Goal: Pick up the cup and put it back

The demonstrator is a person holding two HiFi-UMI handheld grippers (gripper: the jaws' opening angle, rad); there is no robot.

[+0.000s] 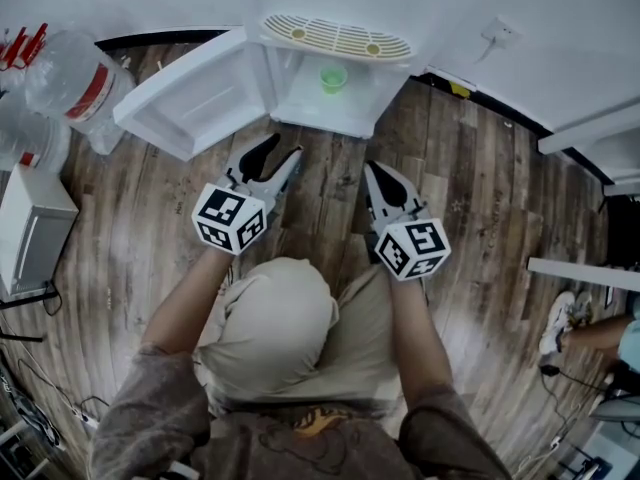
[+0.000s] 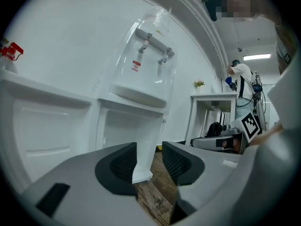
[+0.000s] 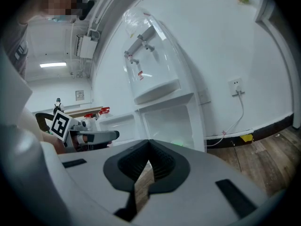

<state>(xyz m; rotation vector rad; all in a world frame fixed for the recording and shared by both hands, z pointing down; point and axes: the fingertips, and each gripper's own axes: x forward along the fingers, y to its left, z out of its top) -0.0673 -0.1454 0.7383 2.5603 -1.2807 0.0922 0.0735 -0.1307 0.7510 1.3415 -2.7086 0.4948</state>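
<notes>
The left gripper (image 1: 286, 148) has its jaws a little way apart, and nothing is between them. The right gripper (image 1: 372, 168) has its jaws closed tip to tip, and it holds nothing. Both hang side by side over the wood floor (image 1: 330, 193). In front of them the little green cup (image 1: 333, 78) stands inside the open box at the bottom of the white water machine (image 1: 335, 36) — no gripper touches it. The door (image 1: 190, 103) is swung out to the left.
</notes>
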